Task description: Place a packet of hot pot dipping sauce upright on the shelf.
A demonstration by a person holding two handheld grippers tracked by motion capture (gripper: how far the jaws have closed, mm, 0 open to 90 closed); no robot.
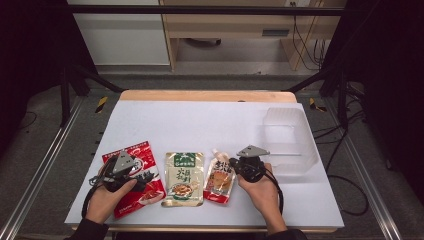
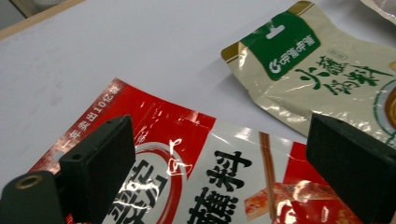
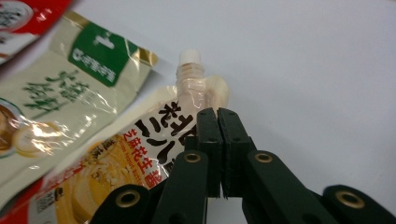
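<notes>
White table [image 1: 200, 120] holds an empty clear bin [image 1: 292, 142] at right. Right gripper [image 3: 218, 116], jaws pressed together, pinches the spouted sauce pouch [image 3: 140, 149]'s edge. Left gripper [image 2: 219, 158] hangs spread over a red packet [image 2: 210, 172].

My jaws are matt black plastic. The red packet [image 2: 196, 172], beige packet [image 2: 317, 70] and spouted pouch [image 3: 140, 154] are glossy, crinkled film. The table cover [image 1: 200, 125] is smooth matt white; the box [image 1: 290, 142] is clear plastic.
</notes>
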